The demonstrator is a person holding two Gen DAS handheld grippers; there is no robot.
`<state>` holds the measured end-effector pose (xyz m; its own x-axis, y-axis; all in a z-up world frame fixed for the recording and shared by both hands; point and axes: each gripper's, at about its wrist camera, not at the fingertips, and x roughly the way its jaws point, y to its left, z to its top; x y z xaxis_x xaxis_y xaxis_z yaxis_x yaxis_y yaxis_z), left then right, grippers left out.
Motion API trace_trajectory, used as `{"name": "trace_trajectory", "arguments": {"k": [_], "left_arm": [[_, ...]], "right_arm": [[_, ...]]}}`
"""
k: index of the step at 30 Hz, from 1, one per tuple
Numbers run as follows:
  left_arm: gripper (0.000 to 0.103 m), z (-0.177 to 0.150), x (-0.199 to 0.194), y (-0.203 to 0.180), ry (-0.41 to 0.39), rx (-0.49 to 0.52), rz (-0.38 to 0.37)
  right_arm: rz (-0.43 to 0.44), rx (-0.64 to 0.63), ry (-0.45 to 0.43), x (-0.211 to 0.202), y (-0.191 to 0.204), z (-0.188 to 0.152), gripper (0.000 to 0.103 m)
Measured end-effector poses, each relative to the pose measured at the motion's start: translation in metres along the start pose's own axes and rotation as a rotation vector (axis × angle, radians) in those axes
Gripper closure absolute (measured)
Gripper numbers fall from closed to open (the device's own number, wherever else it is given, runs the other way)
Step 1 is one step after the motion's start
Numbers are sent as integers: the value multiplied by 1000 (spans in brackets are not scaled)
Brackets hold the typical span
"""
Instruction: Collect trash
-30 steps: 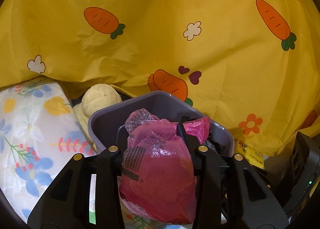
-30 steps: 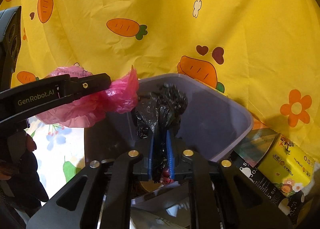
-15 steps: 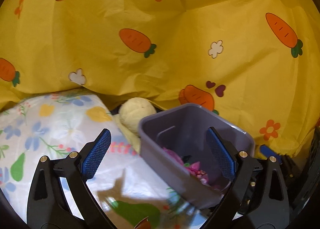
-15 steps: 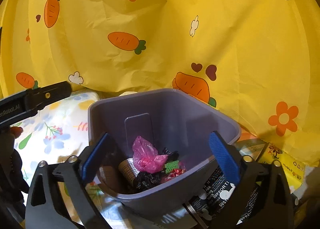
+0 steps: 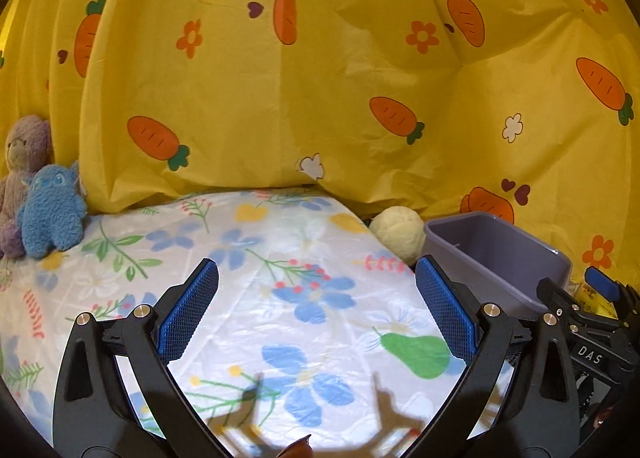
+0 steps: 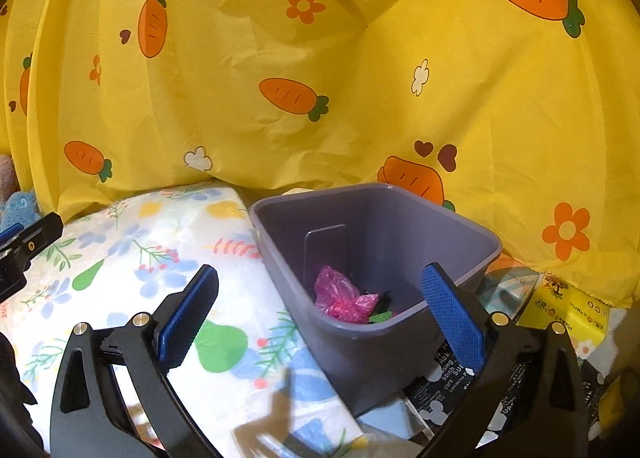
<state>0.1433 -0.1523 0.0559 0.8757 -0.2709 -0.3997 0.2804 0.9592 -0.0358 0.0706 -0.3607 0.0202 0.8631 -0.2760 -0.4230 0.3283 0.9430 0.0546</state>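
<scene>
Both hand-held grippers were spread wide and held nothing. In the left wrist view, the left hand-held gripper (image 5: pixel 316 308) hung over the floral sheet (image 5: pixel 280 258), its blue pads (image 5: pixel 188 310) well apart and its jaws finishing their opening, with only sheet showing between them. In the right wrist view, the right hand-held gripper (image 6: pixel 320 312) stood equally wide, its right pad (image 6: pixel 452 318) in front of the bin's near right corner and its left pad over the sheet.

The trash lay in the grey plastic bin (image 6: pixel 400 342), low in that view at about 5 o'clock: a crumpled pink plastic bag (image 6: pixel 340 296) on the bottom, with a green scrap (image 6: pixel 380 316) and something dark just beside it at its 3 o'clock. The bin stood at the right edge of the sheet, upright and open-topped. In the left wrist view it sat at 3 o'clock, with the tip of the right hand-held gripper just beyond it.

A cream plush ball (image 5: pixel 398 232) rested touching the bin's far left corner. A yellow packet (image 6: pixel 568 310) and a black printed pack (image 6: pixel 452 374) lay at the bin's 4 o'clock. At 9 o'clock in the left wrist view, a blue plush toy (image 5: pixel 52 214) leaned against a purple teddy bear (image 5: pixel 24 154). A yellow carrot-print curtain (image 5: pixel 320 78) hung behind everything.
</scene>
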Motion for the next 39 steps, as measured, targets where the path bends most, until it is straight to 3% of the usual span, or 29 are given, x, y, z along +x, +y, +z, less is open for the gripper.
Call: {"name": "trace_trajectory", "arguments": {"k": [14,25,39], "left_arm": [[6,-52,-68,68,-19,-35,142],[6,-73,-85,89,10,-68,147],[6,-77,-92,90,6,-73,135]], "right_arm": [[86,-91,-35,-50,82,-35,5],[91,-96,-41,-67,101,-54,5],[104,-103,-38,-70,106,-62,5]]}}
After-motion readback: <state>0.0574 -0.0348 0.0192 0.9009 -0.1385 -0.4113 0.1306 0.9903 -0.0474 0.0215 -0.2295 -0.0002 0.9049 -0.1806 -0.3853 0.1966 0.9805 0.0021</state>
